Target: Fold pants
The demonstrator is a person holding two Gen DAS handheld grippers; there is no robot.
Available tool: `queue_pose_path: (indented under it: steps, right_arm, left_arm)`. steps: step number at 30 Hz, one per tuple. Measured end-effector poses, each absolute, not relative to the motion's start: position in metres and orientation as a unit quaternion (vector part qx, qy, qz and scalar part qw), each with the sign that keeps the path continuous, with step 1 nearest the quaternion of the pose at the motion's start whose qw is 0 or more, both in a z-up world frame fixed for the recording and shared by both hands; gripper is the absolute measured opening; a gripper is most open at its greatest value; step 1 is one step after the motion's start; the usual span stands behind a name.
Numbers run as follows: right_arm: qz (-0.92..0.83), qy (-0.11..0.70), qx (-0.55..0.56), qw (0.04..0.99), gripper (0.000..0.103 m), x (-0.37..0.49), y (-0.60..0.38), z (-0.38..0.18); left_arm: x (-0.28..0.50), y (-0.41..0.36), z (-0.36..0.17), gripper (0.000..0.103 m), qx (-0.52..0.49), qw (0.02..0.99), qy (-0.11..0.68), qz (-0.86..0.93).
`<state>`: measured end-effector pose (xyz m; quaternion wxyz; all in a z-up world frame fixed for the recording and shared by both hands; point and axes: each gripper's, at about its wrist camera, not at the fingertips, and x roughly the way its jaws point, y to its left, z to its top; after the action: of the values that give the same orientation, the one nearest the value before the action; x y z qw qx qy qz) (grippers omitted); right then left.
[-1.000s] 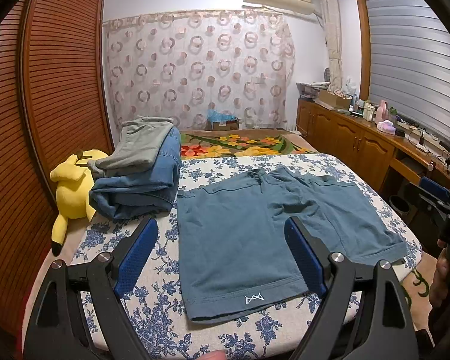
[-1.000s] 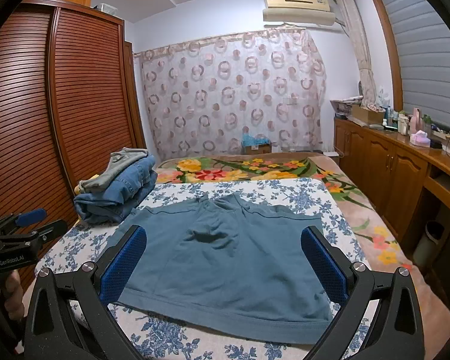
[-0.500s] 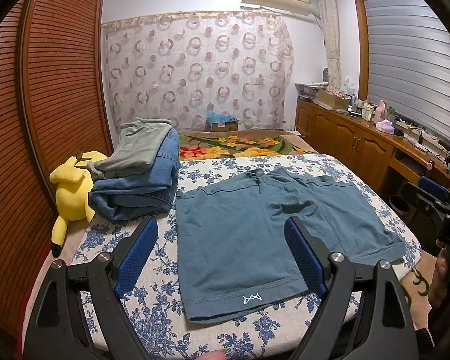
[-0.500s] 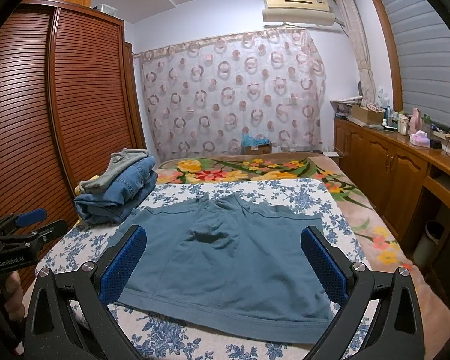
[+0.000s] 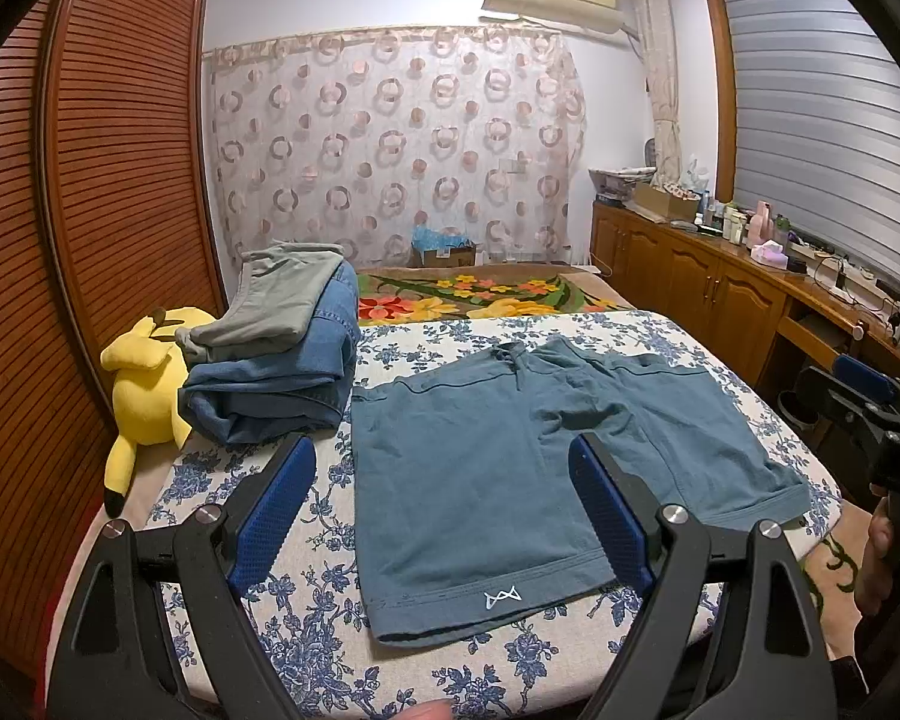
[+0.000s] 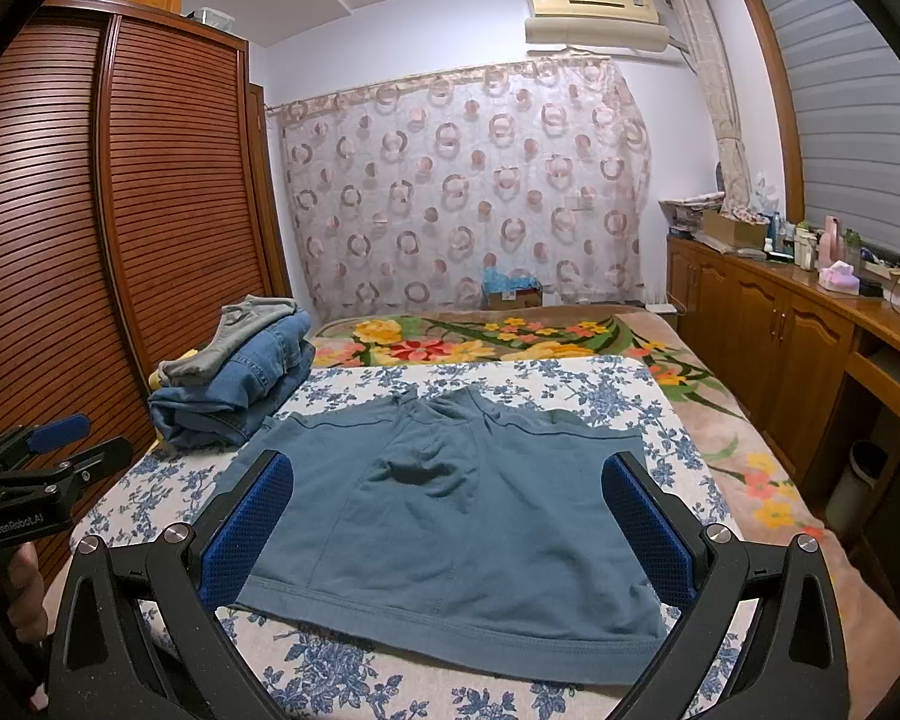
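A pair of teal shorts (image 5: 510,444) lies spread flat on the floral bed sheet (image 5: 306,618), waistband at the far side, a white logo at the near left hem. It also shows in the right wrist view (image 6: 468,528). My left gripper (image 5: 441,462) is open and empty, held above the near edge of the bed over the left leg. My right gripper (image 6: 450,480) is open and empty, held above the near hem. Each gripper also shows at the edge of the other's view: the right one (image 5: 864,396) and the left one (image 6: 60,438).
A stack of folded jeans and grey pants (image 5: 276,354) sits left of the shorts. A yellow plush toy (image 5: 144,384) lies by the wooden wardrobe (image 5: 30,300). A flowered blanket (image 5: 480,294) covers the far bed. Wooden cabinets (image 5: 720,294) with clutter run along the right.
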<state>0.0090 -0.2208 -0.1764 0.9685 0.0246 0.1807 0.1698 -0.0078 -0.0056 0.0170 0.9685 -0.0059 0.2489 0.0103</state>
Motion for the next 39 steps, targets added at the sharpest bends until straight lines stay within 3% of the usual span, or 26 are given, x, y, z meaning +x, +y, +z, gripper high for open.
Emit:
queue_pose_path:
  steps: [39]
  right_arm:
    - [0.168,0.191,0.025,0.967,0.103,0.012,-0.219,-0.179]
  left_arm:
    - [0.002,-0.006,0.012,0.087,-0.013,0.961,0.275,-0.006]
